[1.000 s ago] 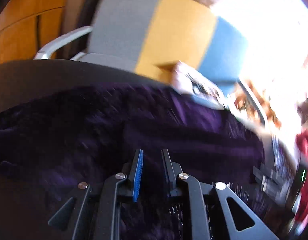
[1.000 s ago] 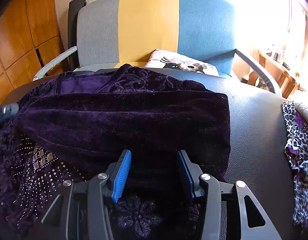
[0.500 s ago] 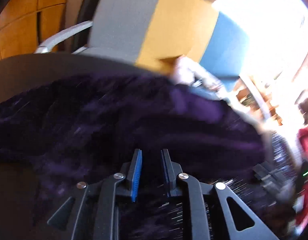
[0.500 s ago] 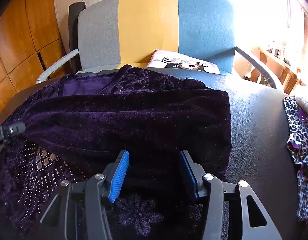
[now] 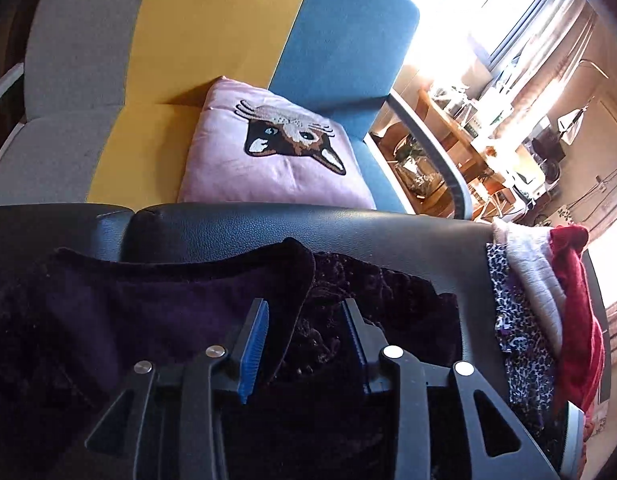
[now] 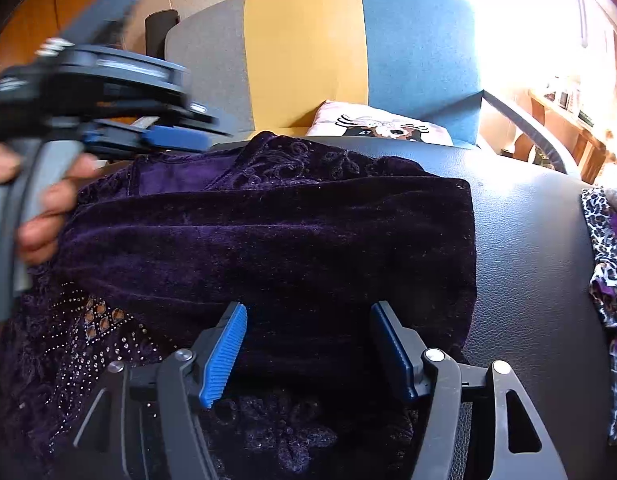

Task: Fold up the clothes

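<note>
A chair with grey, yellow and blue panels stands beyond both grippers, past the far edge of a black leather surface. A purple velvet garment lies folded on that surface directly ahead of and under the right gripper, its folded edge running across in front of the fingers and beadwork showing at the near left. The same garment lies under and in front of the left gripper, with a folded edge passing between its 2 fingers. To the right of both grippers, a pile of clothes sits on the surface: leopard print, white and red. A pink cushion with a cat face rests on the chair seat ahead. A hand holds the left gripper at the left of the right wrist view.

Both grippers have just been opening. Each now stands apart with cloth below the gap, the pads pressing on nothing.
</note>
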The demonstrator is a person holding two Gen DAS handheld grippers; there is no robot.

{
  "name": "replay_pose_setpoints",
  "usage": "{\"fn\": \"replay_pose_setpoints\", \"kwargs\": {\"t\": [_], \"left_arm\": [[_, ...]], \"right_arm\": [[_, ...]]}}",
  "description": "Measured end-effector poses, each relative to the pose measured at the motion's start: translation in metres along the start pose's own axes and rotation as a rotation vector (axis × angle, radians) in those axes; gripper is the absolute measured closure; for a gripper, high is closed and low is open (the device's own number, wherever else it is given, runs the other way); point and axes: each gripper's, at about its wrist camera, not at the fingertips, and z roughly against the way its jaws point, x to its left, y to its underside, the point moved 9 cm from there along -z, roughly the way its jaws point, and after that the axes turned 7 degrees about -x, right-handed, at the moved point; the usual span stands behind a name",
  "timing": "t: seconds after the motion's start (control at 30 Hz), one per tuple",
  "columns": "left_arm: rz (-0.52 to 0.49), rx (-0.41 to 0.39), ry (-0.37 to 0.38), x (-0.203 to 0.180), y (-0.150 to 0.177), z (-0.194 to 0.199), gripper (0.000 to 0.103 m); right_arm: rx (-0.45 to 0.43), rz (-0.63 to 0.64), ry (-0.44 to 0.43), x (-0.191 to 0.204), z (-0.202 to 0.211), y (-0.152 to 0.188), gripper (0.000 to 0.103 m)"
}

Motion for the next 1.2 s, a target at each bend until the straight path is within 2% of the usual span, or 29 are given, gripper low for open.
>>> {"fn": "replay_pose_setpoints", "kwargs": {"t": [0.1,0.13,0.2,0.27,0.5,0.53,0.57,0.67,0.77,0.9,1.03,1.07,1.1,1.2], "left_arm": [[-0.023,0.02,0.015,-0.007,-0.003,-0.015,0.066],[-0.032,0.02,0.015,-0.01,-0.005,-0.019,0.074],[-0.042,0.021,-0.053,-0.004,-0.011,-0.026,0.093],[-0.035,0.02,-0.103,0.005,-0.017,-0.034,0.094],[0.001,-0.012,-0.096,0.01,-0.023,-0.031,0.093],[0.016,-0.021,-0.097,0.01,-0.024,-0.024,0.084],[0.042,-0.051,-0.096,0.012,-0.026,-0.013,0.081],[0.092,-0.121,-0.062,0.021,-0.03,0.028,0.079],[0.162,-0.173,-0.069,0.055,-0.025,0.074,0.079],[0.226,-0.198,-0.161,0.119,-0.006,0.116,0.081],[0.252,-0.139,-0.31,0.176,0.017,0.118,0.081],[0.254,-0.125,-0.341,0.185,0.021,0.114,0.081],[0.24,-0.128,-0.402,0.196,0.024,0.112,0.083],[0.174,-0.161,-0.457,0.2,0.023,0.109,0.083]], "right_arm": [[0.001,0.005,-0.014,0.002,-0.001,0.0,0.028],[0.003,0.011,-0.015,0.004,-0.002,0.0,0.027],[0.004,0.02,-0.012,0.005,-0.003,0.0,0.026],[0.003,0.021,-0.011,0.005,-0.003,0.001,0.026],[0.003,0.027,-0.006,0.005,-0.003,0.001,0.025],[0.003,0.028,-0.005,0.005,-0.003,0.001,0.025],[0.003,0.028,-0.005,0.005,-0.003,0.001,0.025],[0.002,0.028,-0.005,0.005,-0.003,0.001,0.025],[0.003,0.03,-0.004,0.006,-0.002,0.0,0.025],[0.003,0.035,0.001,0.006,-0.002,0.001,0.025],[0.006,0.044,0.01,0.007,0.0,0.002,0.025],[0.007,0.046,0.012,0.008,0.001,0.002,0.025],[0.008,0.048,0.014,0.008,0.001,0.002,0.024],[0.009,0.053,0.019,0.008,0.0,0.002,0.024]]}}
